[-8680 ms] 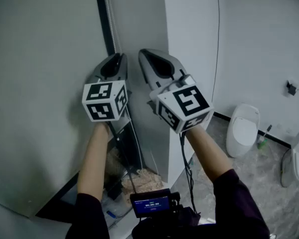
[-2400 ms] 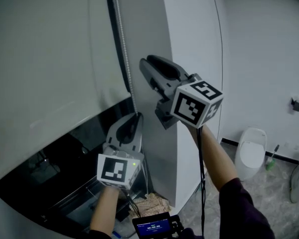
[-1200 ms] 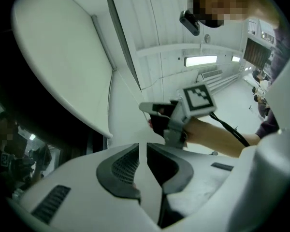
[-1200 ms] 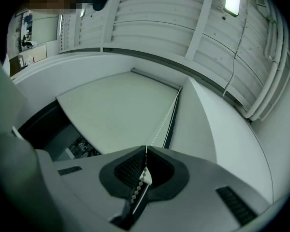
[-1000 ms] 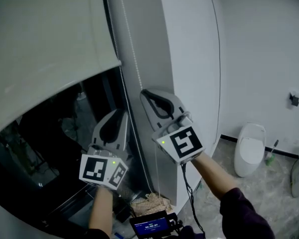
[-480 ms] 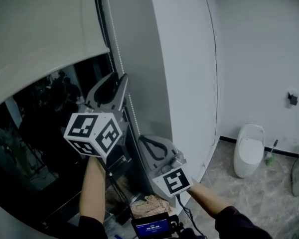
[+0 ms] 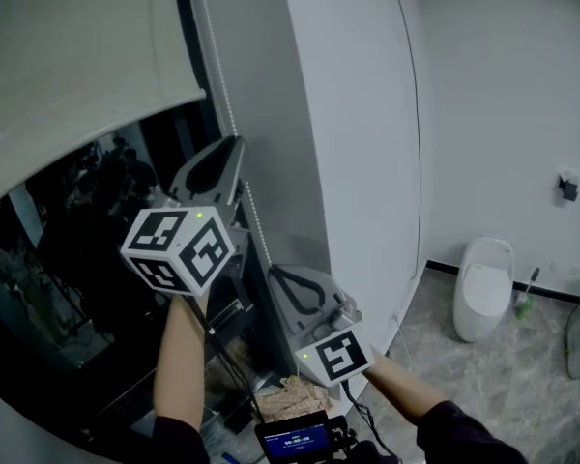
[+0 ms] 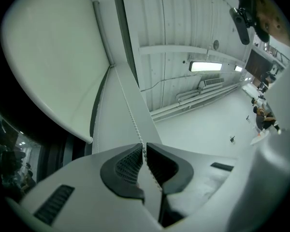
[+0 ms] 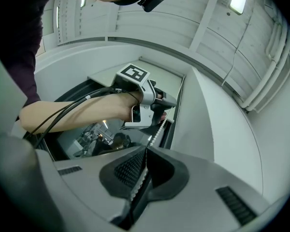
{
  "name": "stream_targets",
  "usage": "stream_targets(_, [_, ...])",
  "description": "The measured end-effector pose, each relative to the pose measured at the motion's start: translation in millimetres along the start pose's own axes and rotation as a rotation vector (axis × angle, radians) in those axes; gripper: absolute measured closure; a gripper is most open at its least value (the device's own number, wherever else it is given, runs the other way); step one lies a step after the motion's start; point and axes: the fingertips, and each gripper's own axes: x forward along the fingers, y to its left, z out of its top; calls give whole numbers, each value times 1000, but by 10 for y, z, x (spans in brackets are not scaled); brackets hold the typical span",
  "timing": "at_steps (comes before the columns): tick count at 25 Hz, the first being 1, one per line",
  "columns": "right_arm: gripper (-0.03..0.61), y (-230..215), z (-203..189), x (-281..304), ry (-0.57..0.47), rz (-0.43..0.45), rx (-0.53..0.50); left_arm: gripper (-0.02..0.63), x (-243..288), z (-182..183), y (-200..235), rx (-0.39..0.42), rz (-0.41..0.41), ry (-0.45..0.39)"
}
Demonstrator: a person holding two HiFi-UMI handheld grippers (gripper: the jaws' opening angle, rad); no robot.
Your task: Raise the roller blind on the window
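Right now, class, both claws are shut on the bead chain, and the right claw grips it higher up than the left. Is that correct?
Not quite. The head view shows the left claw higher on the bead chain and the right claw lower. Both are indeed shut on it.

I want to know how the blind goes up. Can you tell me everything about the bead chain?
The bead chain is a thin string of tiny pale beads, plastic by the look of it. It runs straight down the right edge of the window, beside the blind. The left gripper is shut on it higher up, and the right gripper is shut on it lower down. Where it ends at the top and bottom cannot be seen.
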Motion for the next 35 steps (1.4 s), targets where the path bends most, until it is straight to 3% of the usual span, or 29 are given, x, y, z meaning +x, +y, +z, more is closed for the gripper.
stream_targets(9, [561,-3,-106,-14,11,-6,4,595,-59,-72,-6,46,6,12])
stream_targets(14, [560,-9,-159,-14,26,54,170,595,-214,-24,29,101,47,-16])
stream_targets(17, [558,-208,33,64,-21,84,286,595,-277,-36,-5,125,44,-13])
stream_targets(25, [511,-747,769,547,-180,160,385,595,-495,-563,-180,181,24,38])
stream_targets(31, [506,-1046,1187,950,-206,190,453,595,-554,-721,-276,229,23,46])
stream_targets(35, [506,-1027,1346,1062,-208,243,494,595,-724,-953,-492,216,12,63])
